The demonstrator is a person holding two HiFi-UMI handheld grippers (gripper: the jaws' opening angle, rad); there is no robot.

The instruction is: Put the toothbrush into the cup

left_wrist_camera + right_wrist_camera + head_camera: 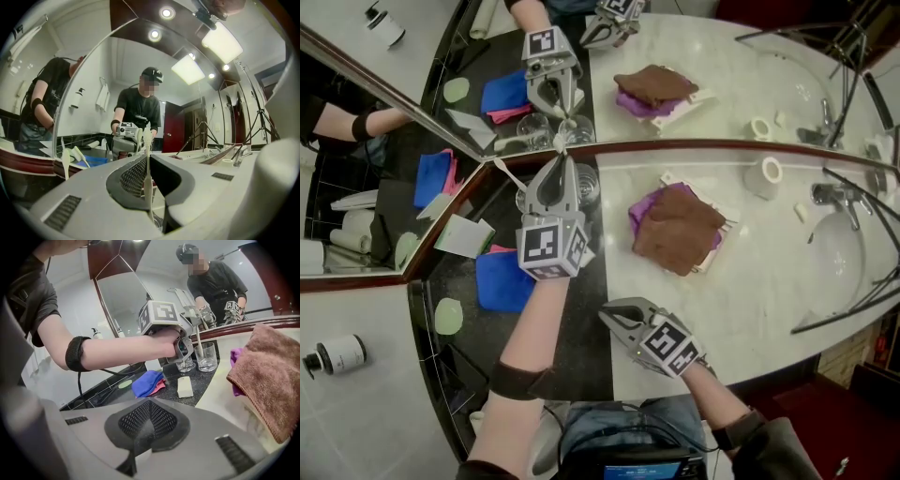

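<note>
My left gripper (565,161) is shut on a white toothbrush (147,165), which stands upright between the jaws. It reaches level toward the mirror over the dark counter strip. In the right gripper view the toothbrush (198,336) hangs just above two clear glass cups (206,357), its lower end at rim height where they meet; I cannot tell whether it is inside one. One cup (587,183) shows right of the left gripper. My right gripper (617,319) is shut and empty, low near the counter's front edge.
A brown towel (680,230) lies on a purple cloth mid-counter. A blue cloth (502,281) and a white soap bar (184,386) sit on the dark strip. A tape roll (766,174), faucet (828,195) and sink (834,258) are right. Mirrors close the back.
</note>
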